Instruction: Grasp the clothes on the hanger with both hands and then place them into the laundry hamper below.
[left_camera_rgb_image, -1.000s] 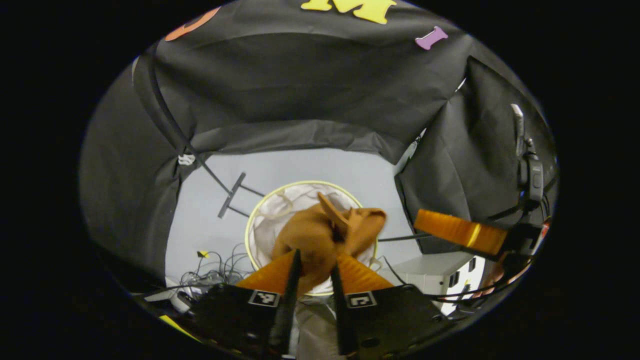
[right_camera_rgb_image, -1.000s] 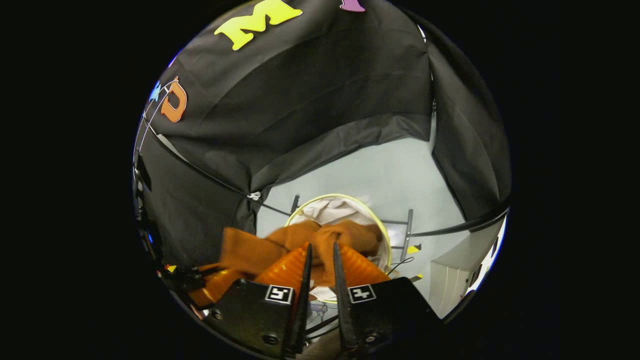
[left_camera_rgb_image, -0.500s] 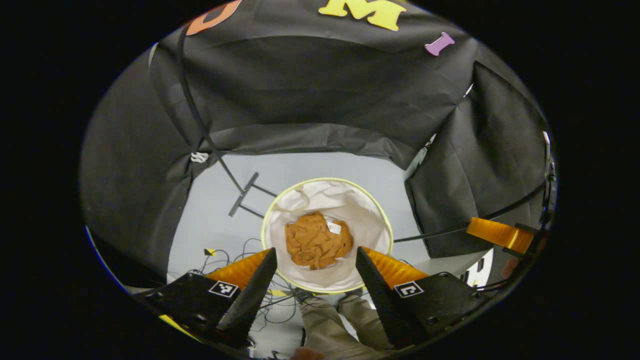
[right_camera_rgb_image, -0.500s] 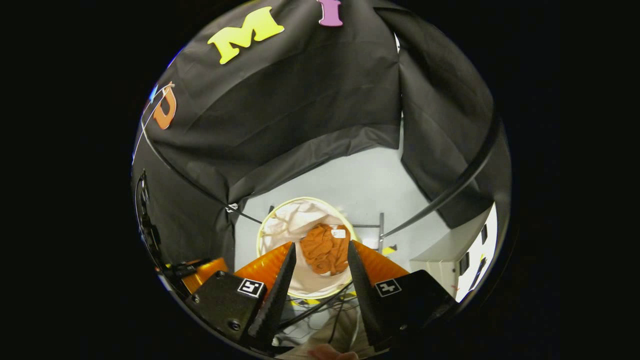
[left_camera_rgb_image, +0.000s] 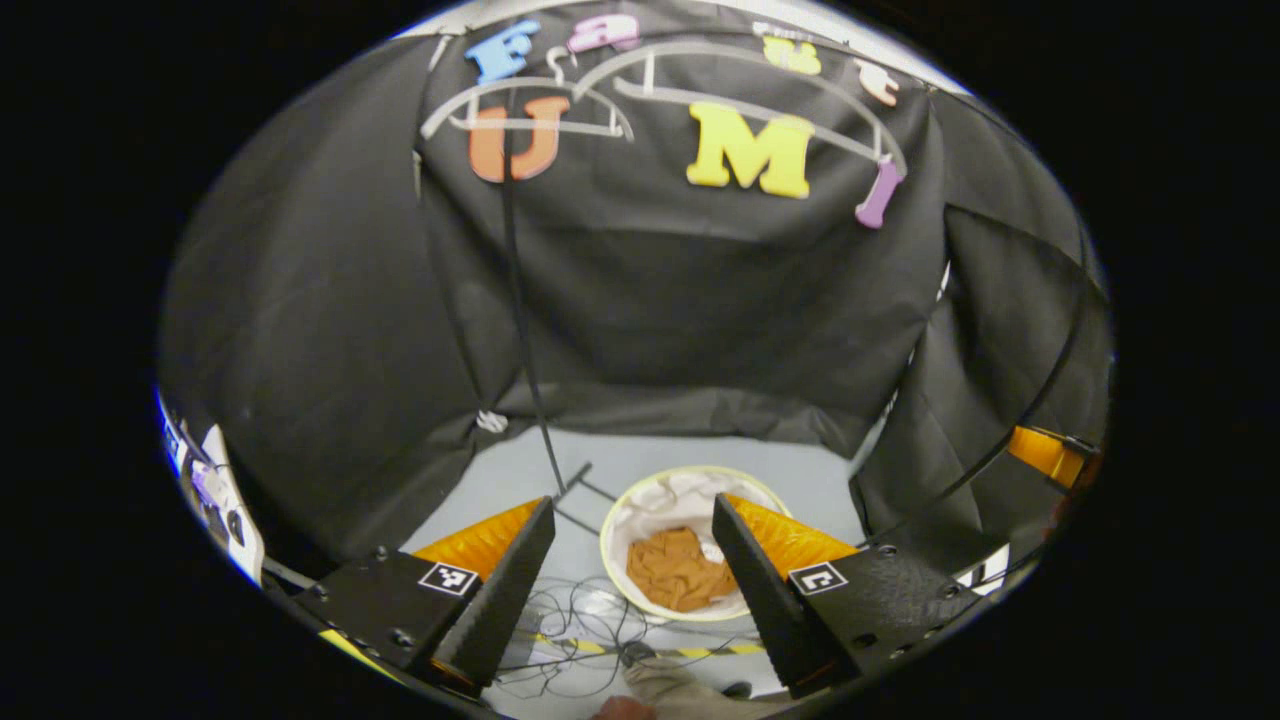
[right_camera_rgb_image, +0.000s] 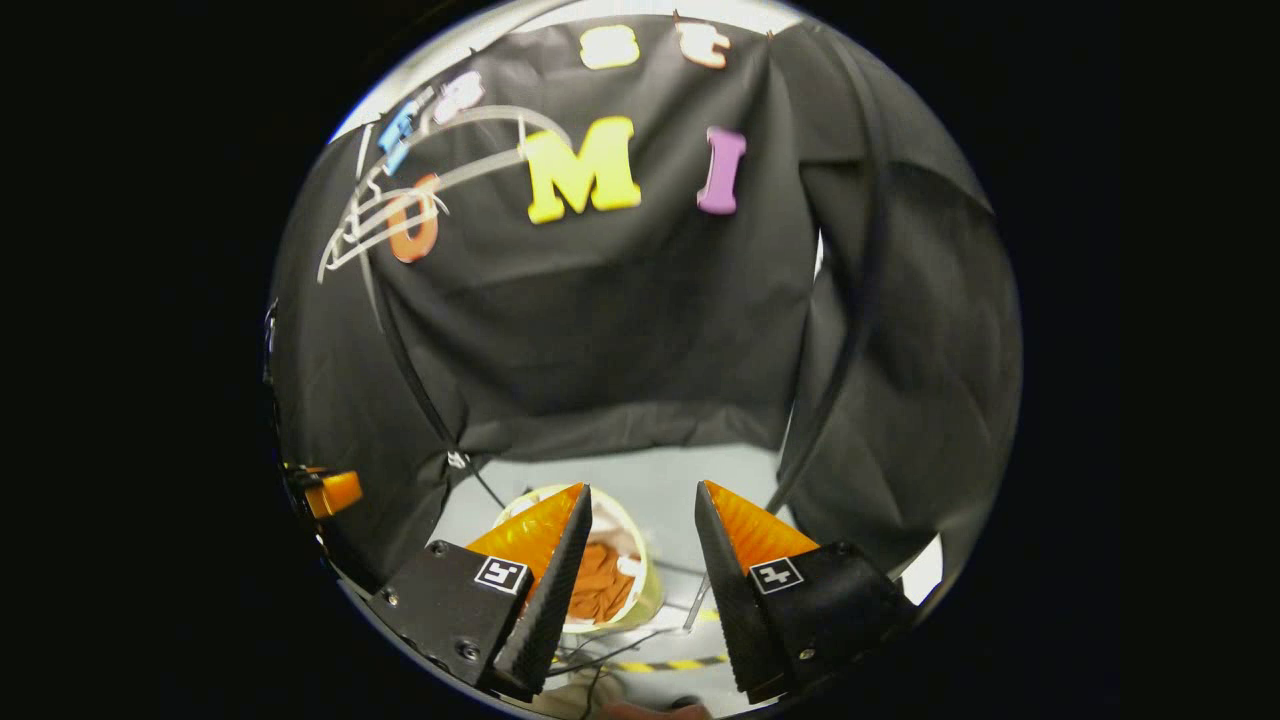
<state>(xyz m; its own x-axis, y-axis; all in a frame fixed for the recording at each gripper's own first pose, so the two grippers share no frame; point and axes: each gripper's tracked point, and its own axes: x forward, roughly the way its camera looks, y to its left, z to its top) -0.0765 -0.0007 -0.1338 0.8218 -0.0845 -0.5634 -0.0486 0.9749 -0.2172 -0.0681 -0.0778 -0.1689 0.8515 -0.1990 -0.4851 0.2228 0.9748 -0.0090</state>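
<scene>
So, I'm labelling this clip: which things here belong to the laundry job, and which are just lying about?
Job:
orange garment, lying in the hamper
laundry hamper
hangers, bare
left gripper, open
right gripper, open

Lying about:
cables
striped floor tape

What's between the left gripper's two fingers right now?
Nothing is held. In the left gripper view, the open left gripper frames the laundry hamper on the floor far below, with the orange garment crumpled inside it.

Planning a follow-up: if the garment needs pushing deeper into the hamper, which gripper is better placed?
Left, probably: both are open, but the garment lies straight ahead between the fingers of the left gripper, while the right gripper sees the hamper off to one side, partly behind a finger.
</scene>
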